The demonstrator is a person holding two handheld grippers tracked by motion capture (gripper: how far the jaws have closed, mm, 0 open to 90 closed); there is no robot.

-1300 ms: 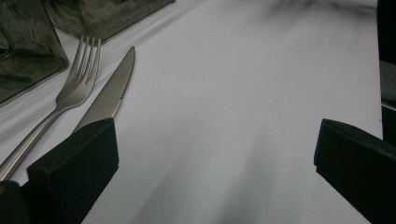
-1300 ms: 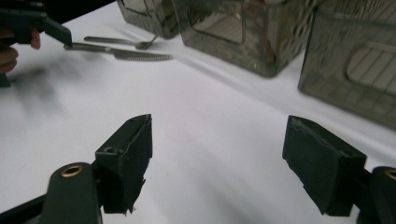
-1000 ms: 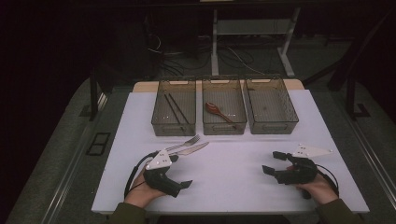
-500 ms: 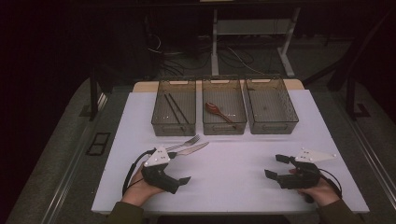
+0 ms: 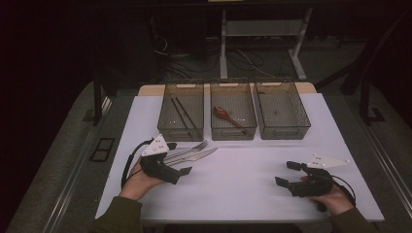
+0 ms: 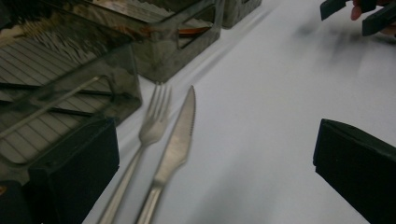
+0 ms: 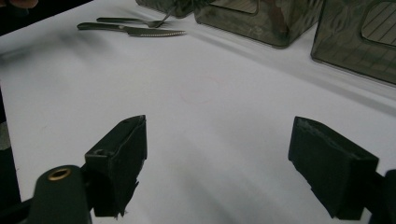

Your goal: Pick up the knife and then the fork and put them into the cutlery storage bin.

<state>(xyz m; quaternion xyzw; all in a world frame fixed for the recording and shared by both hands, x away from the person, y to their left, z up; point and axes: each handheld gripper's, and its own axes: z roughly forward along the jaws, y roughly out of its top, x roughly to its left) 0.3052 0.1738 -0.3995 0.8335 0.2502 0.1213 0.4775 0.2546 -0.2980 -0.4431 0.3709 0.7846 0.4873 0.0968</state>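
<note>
Two grippers, left gripper (image 5: 179, 171) and right gripper (image 5: 287, 174), rest wide open and empty while fork (image 6: 150, 128) and knife (image 6: 176, 142) lie unsorted at ten o'clock on the worktop (image 5: 243, 174).

1. Fork (image 5: 188, 149): silver metal, flat on the white table (image 5: 233, 189), tines toward the left bin (image 5: 181, 111), just beside it.
2. Knife (image 5: 193, 157): silver, serrated blade, flat, alongside the fork on its near side, nearly parallel, tip pointing right in the high view.
</note>
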